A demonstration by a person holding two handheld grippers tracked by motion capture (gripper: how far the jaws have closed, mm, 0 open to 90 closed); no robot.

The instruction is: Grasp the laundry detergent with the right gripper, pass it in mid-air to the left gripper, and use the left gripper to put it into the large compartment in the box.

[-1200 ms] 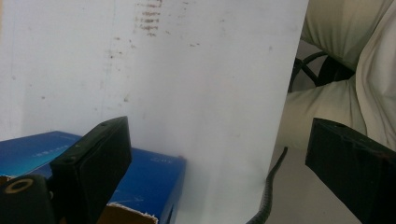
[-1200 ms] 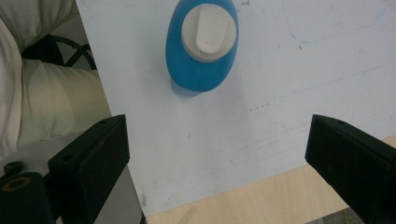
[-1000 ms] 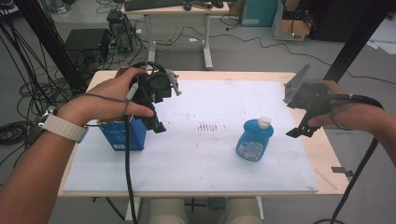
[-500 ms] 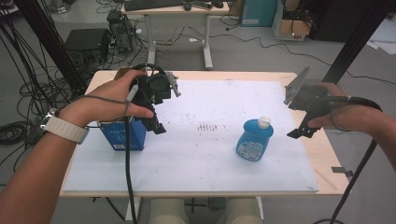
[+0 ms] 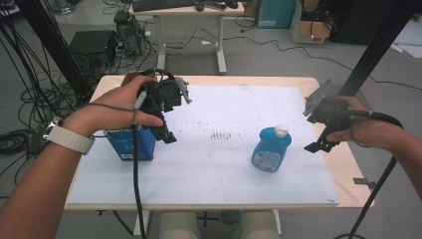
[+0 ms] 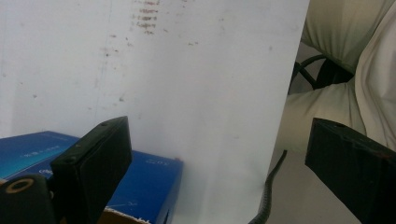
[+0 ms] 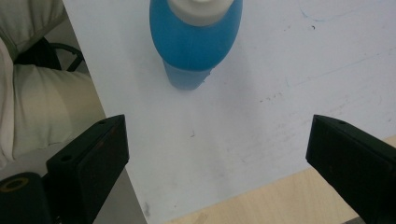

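— White mat (image 5: 209,164) over a wooden table (image 5: 278,80), cables on the floor behind. What have you got?

— Two things on the mat. Blue box (image 5: 130,144) stands at the left, blue bottle (image 5: 270,148) with a white cap right of middle, well apart from each other.

— Where's your left gripper (image 5: 166,134)?

— It hangs just beside the box, jaws spread wide, nothing between them. In the left gripper view the box (image 6: 140,186) sits low behind one jaw, so I'm above and slightly past it, not around it.

— And the right gripper (image 5: 318,144)?

— Off to the bottle's right, near the mat's edge, also spread and empty. In the right gripper view the bottle (image 7: 196,42) stands upright straight ahead of the jaws, apart from them.

— Why hold it there?

— I'd say it's lined up for a reach: cap toward me, body centred between the jaws. The bottle looks rounded and slick, so I'd want to close low on the body, not the cap.
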